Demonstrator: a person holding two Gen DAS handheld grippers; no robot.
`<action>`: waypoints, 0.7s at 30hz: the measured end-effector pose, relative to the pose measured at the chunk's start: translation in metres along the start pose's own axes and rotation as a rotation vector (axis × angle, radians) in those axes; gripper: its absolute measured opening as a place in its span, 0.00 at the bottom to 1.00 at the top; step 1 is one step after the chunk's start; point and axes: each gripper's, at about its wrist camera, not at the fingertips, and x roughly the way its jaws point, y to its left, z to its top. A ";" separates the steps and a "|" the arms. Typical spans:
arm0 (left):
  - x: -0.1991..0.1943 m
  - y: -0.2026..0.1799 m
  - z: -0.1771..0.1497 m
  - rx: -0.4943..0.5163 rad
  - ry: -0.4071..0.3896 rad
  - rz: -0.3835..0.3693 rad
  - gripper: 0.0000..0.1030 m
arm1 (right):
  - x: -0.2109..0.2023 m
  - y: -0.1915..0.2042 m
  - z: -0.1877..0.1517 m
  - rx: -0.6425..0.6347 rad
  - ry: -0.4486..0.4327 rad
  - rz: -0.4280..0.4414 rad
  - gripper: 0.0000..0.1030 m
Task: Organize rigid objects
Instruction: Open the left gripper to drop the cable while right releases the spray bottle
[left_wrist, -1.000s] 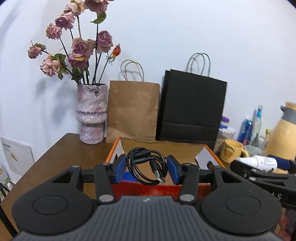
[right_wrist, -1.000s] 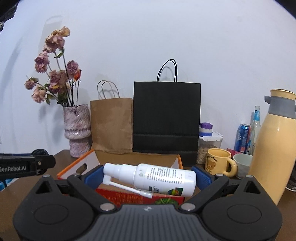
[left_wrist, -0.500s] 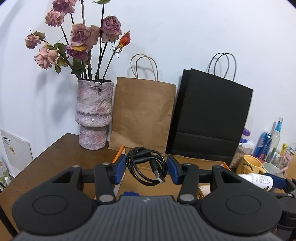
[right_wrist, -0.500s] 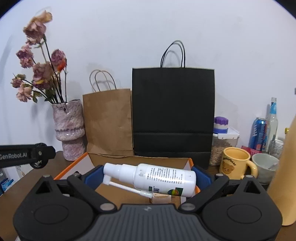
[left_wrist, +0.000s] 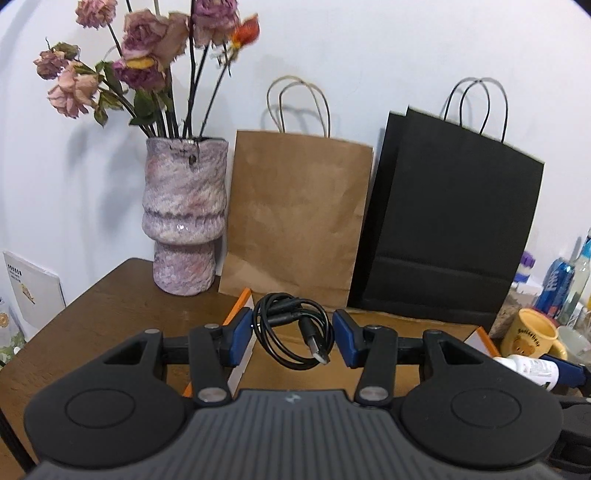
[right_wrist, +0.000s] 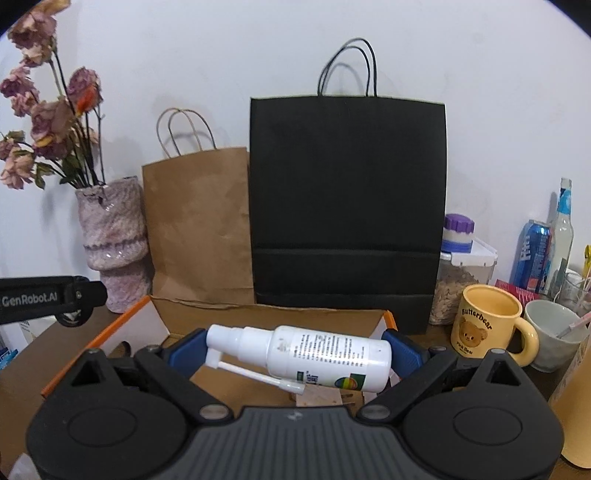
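1. Your left gripper (left_wrist: 293, 338) is clamped on the coiled black cable (left_wrist: 291, 330), its plug end pointing down and right, above the open cardboard box (left_wrist: 240, 306).
2. Your right gripper (right_wrist: 295, 350) is closed end to end on the white spray bottle (right_wrist: 310, 356). Its long axis runs crosswise between the pads, nozzle toward your left.
3. The box (right_wrist: 273, 317) lies directly below and ahead of both grippers, so I judge each drop needs only a straight descent.

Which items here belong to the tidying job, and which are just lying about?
Job: coiled cable in left gripper; spray bottle in right gripper; cardboard box.
Lying about: vase, brown bag, black bag, yellow mug.
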 end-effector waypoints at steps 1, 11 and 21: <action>0.003 -0.001 -0.002 0.005 0.007 0.002 0.47 | 0.003 -0.001 -0.001 0.005 0.008 -0.004 0.96; 0.027 -0.004 -0.016 0.050 0.097 0.018 0.47 | 0.022 -0.001 -0.015 -0.013 0.077 -0.025 0.96; 0.029 -0.002 -0.016 0.063 0.106 0.043 0.88 | 0.035 -0.004 -0.021 -0.003 0.149 -0.044 1.00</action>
